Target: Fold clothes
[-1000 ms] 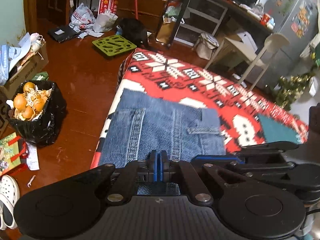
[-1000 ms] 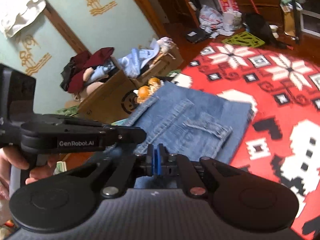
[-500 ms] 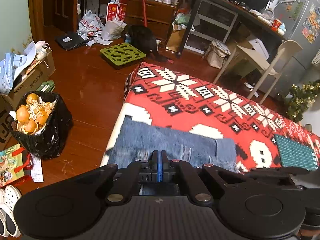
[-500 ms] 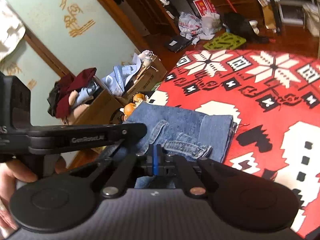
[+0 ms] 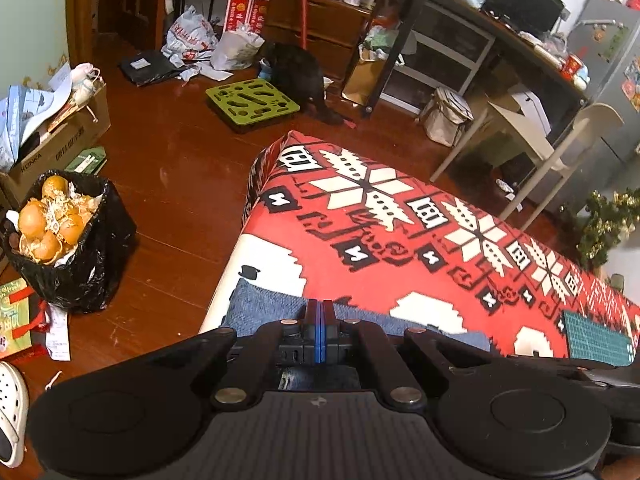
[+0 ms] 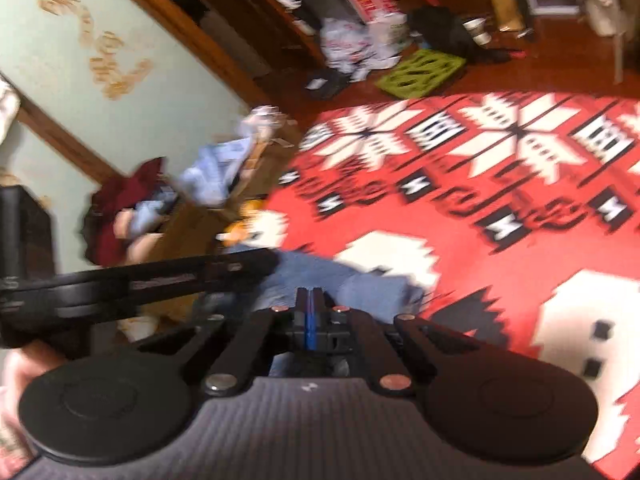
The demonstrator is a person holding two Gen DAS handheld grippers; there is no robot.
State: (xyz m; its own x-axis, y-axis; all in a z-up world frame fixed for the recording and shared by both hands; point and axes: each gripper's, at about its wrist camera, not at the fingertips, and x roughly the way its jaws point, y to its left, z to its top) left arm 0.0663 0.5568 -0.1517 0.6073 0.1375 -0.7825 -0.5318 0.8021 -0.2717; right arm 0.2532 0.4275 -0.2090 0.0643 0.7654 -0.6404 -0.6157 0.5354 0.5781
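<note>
Left wrist: left gripper (image 5: 319,312) pinching closed, fingers pressed together over folded denim jeans (image 5: 264,312) lying at near corner of red patterned blanket (image 5: 400,248).
Right wrist, blurred: right gripper (image 6: 309,300) likewise clamping tight; jeans (image 6: 320,276) bunching just ahead; grip on cloth unclear.

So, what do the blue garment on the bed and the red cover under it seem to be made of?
The blue garment looks like denim: matte, faded blue, with a woven grain. The red cover seems to be a soft printed or woven textile, matte, with white and black snowflake patterns; whether it is fleece or cotton cannot be told from here.
</note>
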